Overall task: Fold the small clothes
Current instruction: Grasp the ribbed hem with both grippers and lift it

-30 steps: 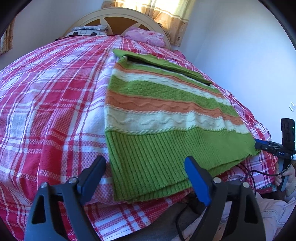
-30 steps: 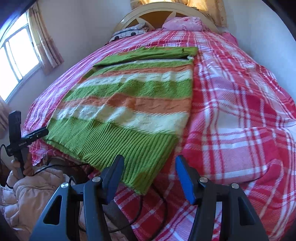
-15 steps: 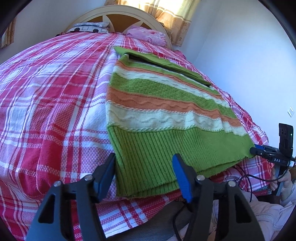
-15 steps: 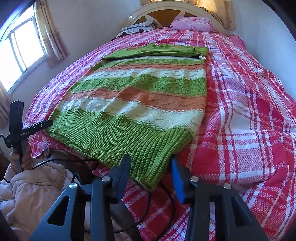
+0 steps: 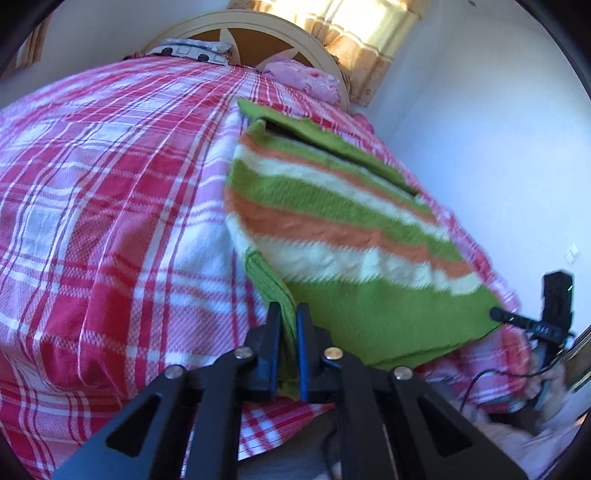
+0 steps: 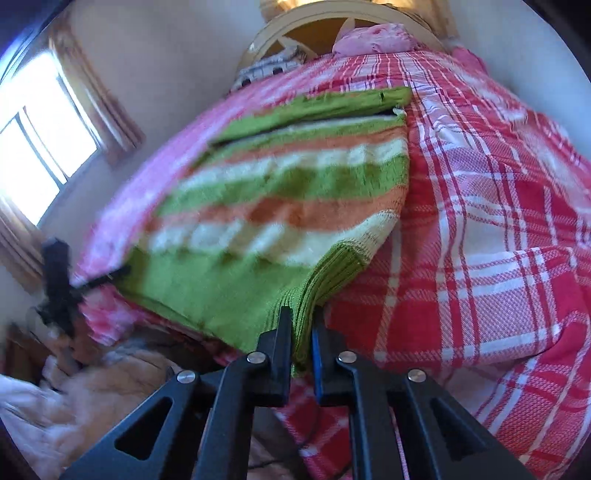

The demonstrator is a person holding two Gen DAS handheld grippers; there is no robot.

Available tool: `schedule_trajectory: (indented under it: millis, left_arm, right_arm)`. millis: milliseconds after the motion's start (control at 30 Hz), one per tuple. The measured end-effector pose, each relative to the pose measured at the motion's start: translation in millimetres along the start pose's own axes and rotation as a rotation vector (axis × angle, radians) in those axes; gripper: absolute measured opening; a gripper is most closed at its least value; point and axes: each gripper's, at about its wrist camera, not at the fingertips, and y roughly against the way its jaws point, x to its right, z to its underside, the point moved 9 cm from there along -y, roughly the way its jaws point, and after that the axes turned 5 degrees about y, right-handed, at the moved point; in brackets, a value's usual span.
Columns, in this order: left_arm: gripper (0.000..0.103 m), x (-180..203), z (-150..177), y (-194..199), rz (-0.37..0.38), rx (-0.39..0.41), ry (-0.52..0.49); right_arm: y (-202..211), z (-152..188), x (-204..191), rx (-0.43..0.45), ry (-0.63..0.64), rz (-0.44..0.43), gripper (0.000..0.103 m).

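Note:
A knitted sweater (image 5: pixel 332 229) (image 6: pixel 277 206) striped green, orange and cream lies flat on the red plaid bed (image 5: pixel 110 184) (image 6: pixel 498 221), its ribbed green hem nearest me. My left gripper (image 5: pixel 285 308) is closing on the hem's left corner, pads pressing the bunched fabric. My right gripper (image 6: pixel 301 314) is closing on the hem's right corner, with the rib pinched between its pads. Both corners are lifted slightly off the bed. Each view shows the other gripper small at the far hem corner. A folded green sleeve lies across the sweater's far end.
A pink pillow (image 5: pixel 306 79) (image 6: pixel 373 38) and a patterned pillow (image 5: pixel 192 50) lie by the round headboard (image 6: pixel 317 27). Walls close in on both sides, with a window (image 6: pixel 37 155) in one of them. A person's pale padded clothing (image 6: pixel 92 387) and cables sit below the bed's near edge.
Both grippers went from wide open to clamped on the hem corners. The hem corners have bunched and risen a little, and both views are now motion-blurred.

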Motion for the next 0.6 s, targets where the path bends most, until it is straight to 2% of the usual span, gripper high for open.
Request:
schedule_trajectory:
  millis: [167, 267, 400, 500, 567, 600]
  left_arm:
    - [0.008, 15, -46, -2, 0.054, 0.009, 0.025]
    - [0.008, 22, -82, -10, 0.040, 0.024, 0.016]
    - [0.008, 26, -125, -26, -0.024, 0.044, -0.020]
    - [0.009, 28, -139, -26, -0.029, 0.047, -0.079]
    - [0.016, 25, -140, -22, -0.007, 0.032, -0.101]
    - [0.026, 21, -140, -19, -0.012, 0.031, -0.107]
  right_arm:
    - [20, -41, -1, 0.095, -0.113, -0.138, 0.008]
    - [25, -75, 5, 0.160, -0.184, -0.203, 0.008]
    - [12, -124, 22, 0.197, -0.221, -0.185, 0.008]
    - [-2, -148, 36, 0.197, -0.255, -0.171, 0.008]
    - [-15, -163, 44, 0.194, -0.278, -0.163, 0.008]
    - [-19, -168, 48, 0.193, -0.287, -0.163, 0.008]
